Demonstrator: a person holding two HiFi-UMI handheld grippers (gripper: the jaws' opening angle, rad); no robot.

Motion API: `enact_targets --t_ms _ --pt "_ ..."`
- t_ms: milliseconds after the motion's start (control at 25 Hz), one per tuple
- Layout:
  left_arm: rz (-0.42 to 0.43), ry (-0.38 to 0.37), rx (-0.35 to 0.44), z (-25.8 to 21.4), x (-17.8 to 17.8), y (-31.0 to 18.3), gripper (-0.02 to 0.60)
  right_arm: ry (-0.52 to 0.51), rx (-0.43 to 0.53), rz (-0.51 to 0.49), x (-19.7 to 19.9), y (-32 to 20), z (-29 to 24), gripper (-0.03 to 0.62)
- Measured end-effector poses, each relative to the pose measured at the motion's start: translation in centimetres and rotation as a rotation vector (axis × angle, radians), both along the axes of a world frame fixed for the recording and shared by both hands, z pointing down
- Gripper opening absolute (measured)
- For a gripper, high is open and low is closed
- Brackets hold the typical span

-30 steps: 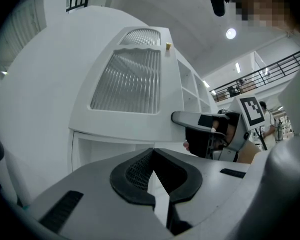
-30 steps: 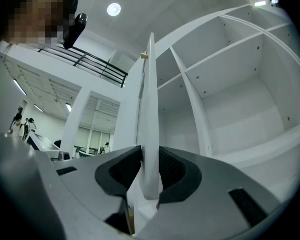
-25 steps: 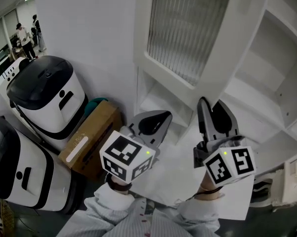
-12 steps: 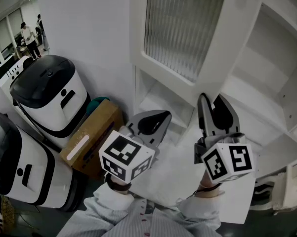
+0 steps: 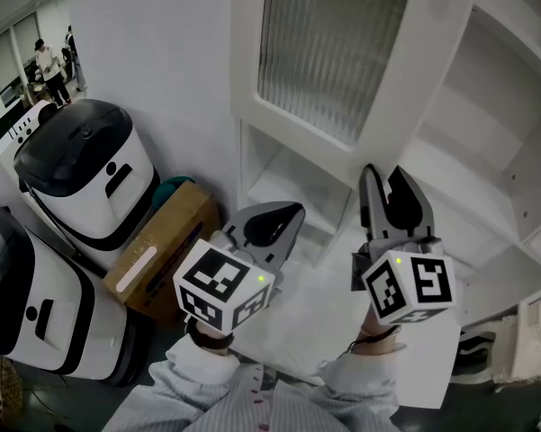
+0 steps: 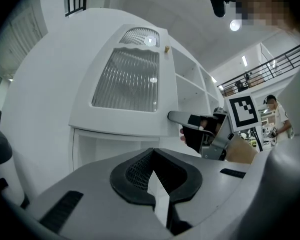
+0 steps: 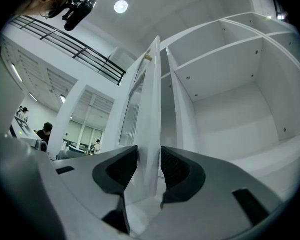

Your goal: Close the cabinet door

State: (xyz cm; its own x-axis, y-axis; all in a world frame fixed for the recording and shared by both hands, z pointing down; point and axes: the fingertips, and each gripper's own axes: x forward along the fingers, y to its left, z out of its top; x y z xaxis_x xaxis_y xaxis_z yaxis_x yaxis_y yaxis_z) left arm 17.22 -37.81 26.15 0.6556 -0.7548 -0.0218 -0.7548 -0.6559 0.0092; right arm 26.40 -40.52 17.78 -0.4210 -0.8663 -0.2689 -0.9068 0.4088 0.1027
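The white cabinet door (image 5: 333, 52) with a ribbed glass pane stands swung out from the open shelves (image 5: 486, 151). My right gripper (image 5: 383, 176) reaches up to the door's lower free edge. In the right gripper view that door edge (image 7: 150, 109) stands between the jaws of the right gripper (image 7: 150, 160); the jaws have just been opening, and a gap shows beside the right pad. My left gripper (image 5: 293, 211) hovers below the door to the left, shut and empty. The left gripper view shows the door (image 6: 130, 79) and the right gripper (image 6: 199, 129) at its edge.
Two white machines with black lids (image 5: 81, 169) stand on the floor at the left, with a cardboard box (image 5: 162, 246) beside them. A white wall (image 5: 162, 61) runs behind the door. People (image 5: 49, 66) stand far off at the left.
The door's lower edge and my right gripper have shifted a little to the left, and the right jaws stand wider. The left gripper has stayed in place.
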Motion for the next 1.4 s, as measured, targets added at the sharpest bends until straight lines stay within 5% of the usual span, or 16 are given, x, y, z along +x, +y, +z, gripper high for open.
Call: enact_targets --t_ms 1400 --pt "0.021 -0.002 -0.016 0.7 0.6 -1.7 0.009 0.002 -0.025 0.157 2.8 -5.3 0.1 0.147"
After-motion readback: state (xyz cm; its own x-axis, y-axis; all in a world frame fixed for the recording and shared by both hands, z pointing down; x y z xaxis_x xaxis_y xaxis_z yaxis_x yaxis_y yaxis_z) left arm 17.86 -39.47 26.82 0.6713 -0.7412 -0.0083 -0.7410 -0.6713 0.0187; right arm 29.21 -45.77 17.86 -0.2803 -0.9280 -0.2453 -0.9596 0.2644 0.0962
